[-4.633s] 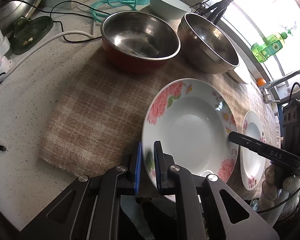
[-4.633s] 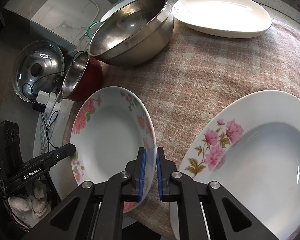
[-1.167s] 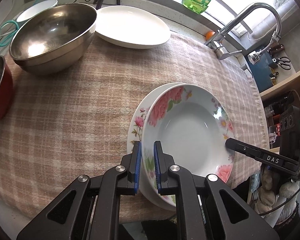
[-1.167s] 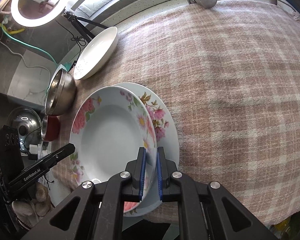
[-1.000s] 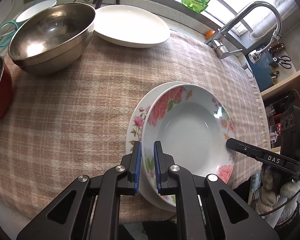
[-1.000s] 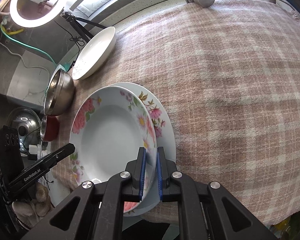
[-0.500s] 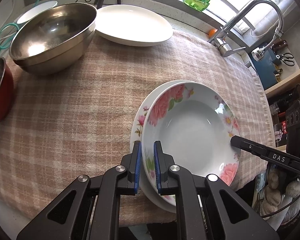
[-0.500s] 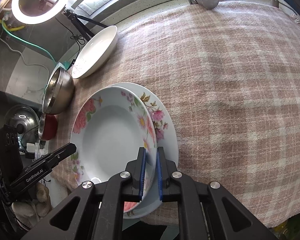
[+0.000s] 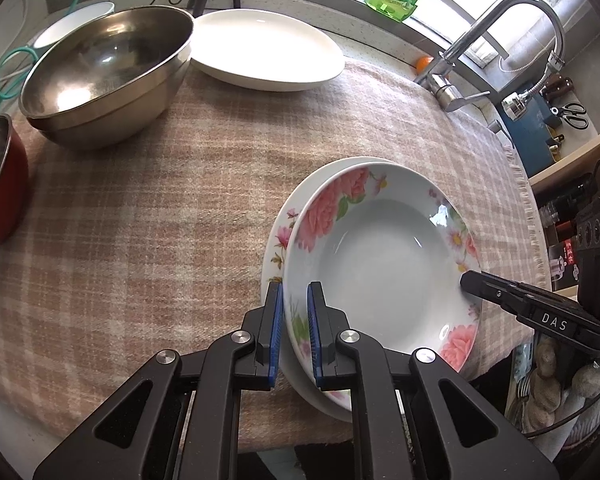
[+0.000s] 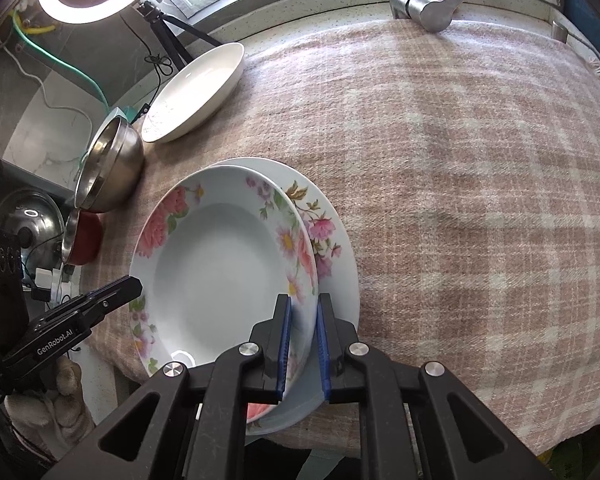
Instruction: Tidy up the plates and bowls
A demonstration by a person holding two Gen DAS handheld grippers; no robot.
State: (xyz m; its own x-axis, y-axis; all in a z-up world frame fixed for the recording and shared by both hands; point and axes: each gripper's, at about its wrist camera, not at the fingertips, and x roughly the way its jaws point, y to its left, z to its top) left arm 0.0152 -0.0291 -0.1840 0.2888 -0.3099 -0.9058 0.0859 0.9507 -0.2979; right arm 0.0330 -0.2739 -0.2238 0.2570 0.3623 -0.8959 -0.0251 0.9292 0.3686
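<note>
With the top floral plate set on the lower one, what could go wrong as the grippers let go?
1. The rose-patterned white deep plate sits off-centre on the lower floral plate, so it may slip or rock.
2. The right gripper has just been opening while the left gripper grips the rim; it could tilt.
3. Both overhang the plaid cloth edge.
</note>
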